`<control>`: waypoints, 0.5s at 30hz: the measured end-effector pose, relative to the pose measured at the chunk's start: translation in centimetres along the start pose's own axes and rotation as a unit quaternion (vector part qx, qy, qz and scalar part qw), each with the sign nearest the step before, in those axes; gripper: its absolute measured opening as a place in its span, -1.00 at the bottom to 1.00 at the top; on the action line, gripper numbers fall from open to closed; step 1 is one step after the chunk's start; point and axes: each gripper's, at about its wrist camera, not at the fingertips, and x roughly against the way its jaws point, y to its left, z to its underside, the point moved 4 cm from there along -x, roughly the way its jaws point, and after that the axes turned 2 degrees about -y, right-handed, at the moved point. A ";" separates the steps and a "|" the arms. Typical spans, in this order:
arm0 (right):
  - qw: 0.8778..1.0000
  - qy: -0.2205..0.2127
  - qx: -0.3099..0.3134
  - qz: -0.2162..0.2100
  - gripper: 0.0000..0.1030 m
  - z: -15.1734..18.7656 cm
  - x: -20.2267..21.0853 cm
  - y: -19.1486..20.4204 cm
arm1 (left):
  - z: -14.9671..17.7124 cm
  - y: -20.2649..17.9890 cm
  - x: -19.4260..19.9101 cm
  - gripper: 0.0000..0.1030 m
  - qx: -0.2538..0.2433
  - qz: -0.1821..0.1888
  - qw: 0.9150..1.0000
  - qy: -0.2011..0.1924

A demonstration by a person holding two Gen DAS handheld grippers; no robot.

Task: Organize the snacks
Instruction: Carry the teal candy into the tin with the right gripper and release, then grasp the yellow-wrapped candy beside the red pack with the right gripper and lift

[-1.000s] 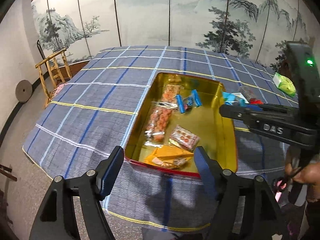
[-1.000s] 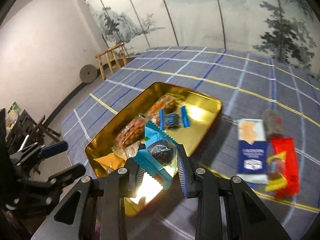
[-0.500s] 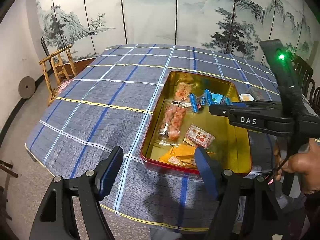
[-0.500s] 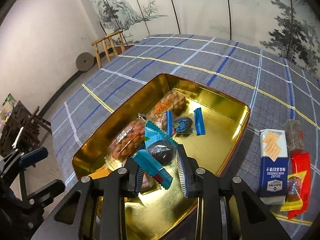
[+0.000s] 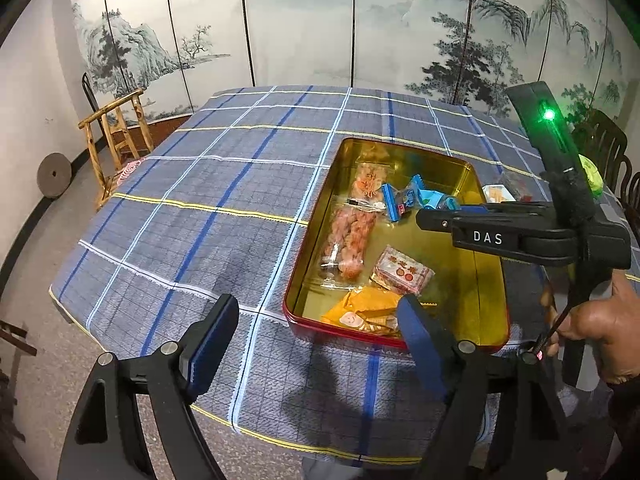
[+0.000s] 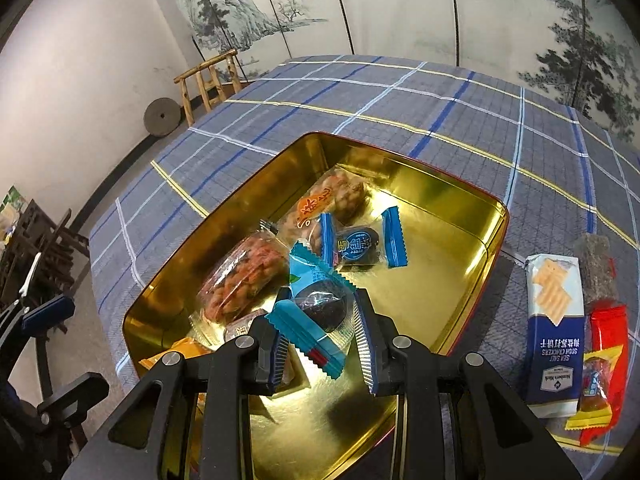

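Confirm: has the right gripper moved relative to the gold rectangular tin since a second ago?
Yes. The right gripper, shut on the blue-wrapped dark candy, moved from the gold tin's near edge to over its interior.

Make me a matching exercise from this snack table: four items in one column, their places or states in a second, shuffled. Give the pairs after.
Items
1. blue-wrapped dark candy
2. sea salt cracker pack
3. orange packet
4. left gripper

Places or states
A. lying in the gold tin's near corner
B. clamped in the right gripper above the tin
C. on the checked tablecloth, outside the tin
D. holding nothing, jaws opening

Pairs: 1-B, 2-C, 3-A, 4-D
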 end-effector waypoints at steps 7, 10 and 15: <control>1.000 -0.001 -0.008 -0.007 -0.33 -0.1 -0.1 -0.2 | 0.0 -0.1 -0.2 0.55 -0.002 0.000 1.000 0.000; 1.000 -0.004 -0.010 -0.010 -0.21 -0.2 0.0 -0.1 | 0.0 -0.2 -0.2 0.56 -0.001 0.000 1.000 0.002; 1.000 -0.014 -0.012 -0.016 -0.16 -0.4 1.0 0.0 | 0.0 -0.2 -0.4 0.56 0.000 0.001 1.000 0.003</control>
